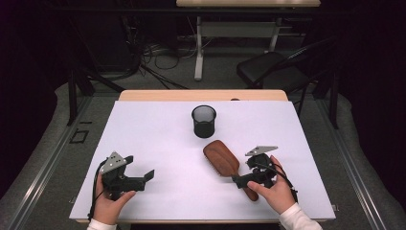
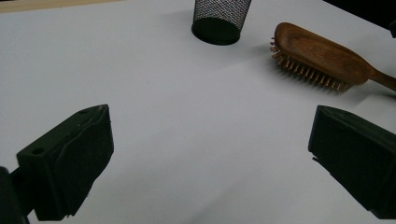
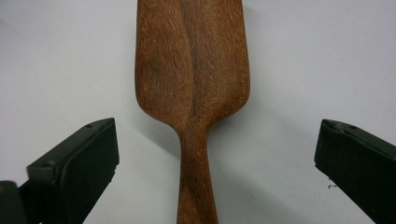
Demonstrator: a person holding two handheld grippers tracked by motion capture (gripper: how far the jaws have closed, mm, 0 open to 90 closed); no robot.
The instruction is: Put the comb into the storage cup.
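A brown wooden hairbrush (image 1: pixel 221 157) lies bristles down on the white table top (image 1: pixel 158 139), its handle pointing to the near right. My right gripper (image 1: pixel 242 181) sits over that handle. In the right gripper view the jaws of the right gripper (image 3: pixel 215 140) stand wide on either side of the brush handle (image 3: pixel 196 186) without touching it. My left gripper (image 1: pixel 146 179) rests at the near left, open with nothing between its fingers. The left gripper view has the left gripper (image 2: pixel 210 158) facing the hairbrush (image 2: pixel 322 58) and a black mesh cup (image 2: pixel 219 21).
The black mesh cup (image 1: pixel 204 121) stands upright behind the brush, near the table's middle. A wooden strip (image 1: pixel 201 95) edges the far side of the table. Beyond it are a dark chair (image 1: pixel 268 67), a desk leg (image 1: pixel 198 48) and floor cables (image 1: pixel 158 60).
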